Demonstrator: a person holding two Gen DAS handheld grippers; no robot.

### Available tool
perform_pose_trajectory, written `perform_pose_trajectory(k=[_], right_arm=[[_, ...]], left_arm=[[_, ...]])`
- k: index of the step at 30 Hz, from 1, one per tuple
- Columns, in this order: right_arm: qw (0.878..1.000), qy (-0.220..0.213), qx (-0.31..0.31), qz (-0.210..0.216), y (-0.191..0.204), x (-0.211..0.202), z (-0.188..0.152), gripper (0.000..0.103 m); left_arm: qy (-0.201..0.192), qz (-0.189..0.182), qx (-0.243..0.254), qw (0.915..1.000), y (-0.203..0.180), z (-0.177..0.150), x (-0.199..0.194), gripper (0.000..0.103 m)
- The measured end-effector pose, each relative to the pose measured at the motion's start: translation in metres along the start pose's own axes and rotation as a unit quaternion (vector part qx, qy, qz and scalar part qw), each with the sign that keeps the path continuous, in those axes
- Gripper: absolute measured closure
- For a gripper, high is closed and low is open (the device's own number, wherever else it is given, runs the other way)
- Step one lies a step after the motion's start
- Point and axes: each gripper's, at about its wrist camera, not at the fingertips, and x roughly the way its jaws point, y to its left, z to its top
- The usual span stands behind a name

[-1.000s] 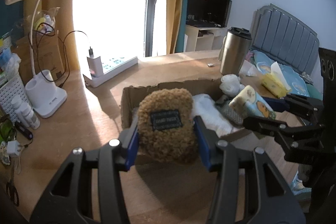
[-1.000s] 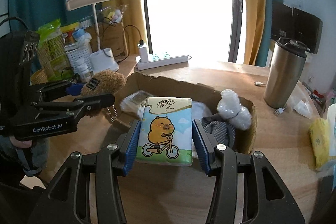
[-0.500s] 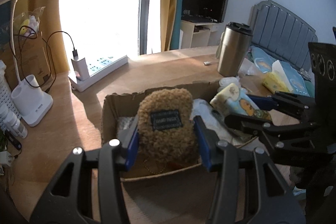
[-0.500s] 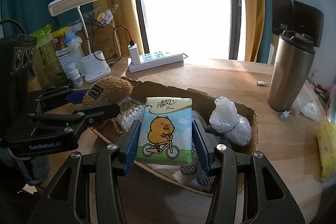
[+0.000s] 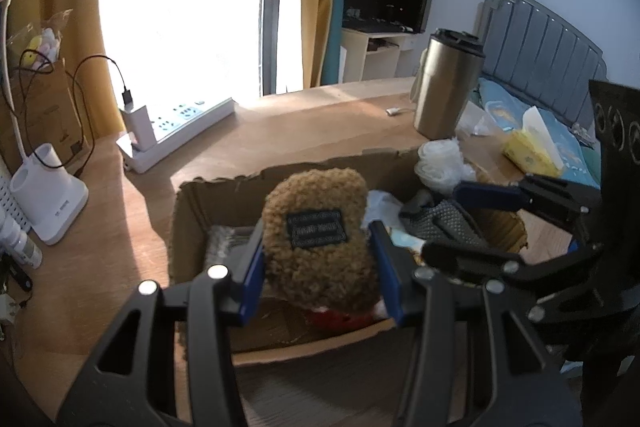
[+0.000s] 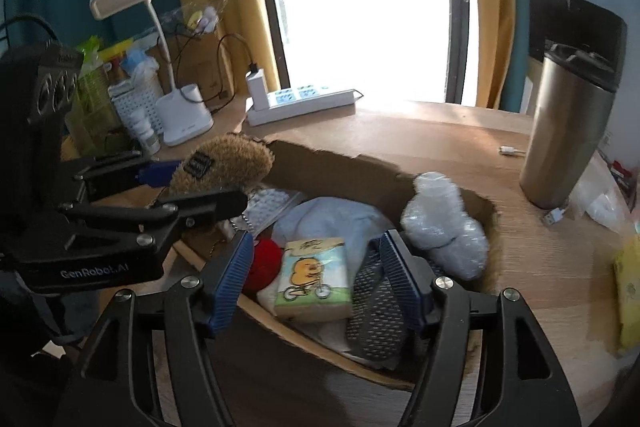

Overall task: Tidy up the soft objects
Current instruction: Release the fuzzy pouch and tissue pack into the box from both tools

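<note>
Left wrist view: the left gripper (image 5: 318, 263) is clamped on the brown plush (image 5: 318, 235), upright above the cardboard box's (image 5: 192, 211) near-left part, so its drop is straight down. The right gripper (image 6: 316, 277) gapes empty over the tissue pack (image 6: 314, 277) lying flat inside the box.

Tissue pack (image 6: 313, 277) in cardboard box (image 6: 348, 167)

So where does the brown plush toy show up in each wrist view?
Left wrist: brown plush toy at centre, clamped in the left gripper, over the cardboard box.
Right wrist: toy at left, over the box's left end.
Shared landmark: steel tumbler.
</note>
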Motion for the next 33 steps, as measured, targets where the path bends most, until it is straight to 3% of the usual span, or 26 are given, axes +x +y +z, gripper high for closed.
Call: perform_pose_trajectory(k=[12,16,19,33], right_arm=[[1.000,-0.010,0.020,-0.009,-0.027,-0.012,-0.003,0.034],[0.999,-0.012,0.027,-0.015,-0.035,-0.016,-0.004,0.034],[0.999,-0.014,0.031,-0.018,-0.039,-0.019,-0.005,0.034],[0.999,-0.013,0.026,-0.031,-0.022,-0.029,-0.006,0.034]], left_arm=[[0.019,-0.006,0.006,0.9998,-0.019,0.008,0.027,0.052],[0.026,-0.010,-0.002,0.9996,-0.023,0.012,0.038,0.048],[0.027,-0.013,0.001,0.9995,-0.027,0.014,0.040,0.033],[0.000,-0.016,-0.010,0.9998,-0.019,0.009,0.004,0.028]])
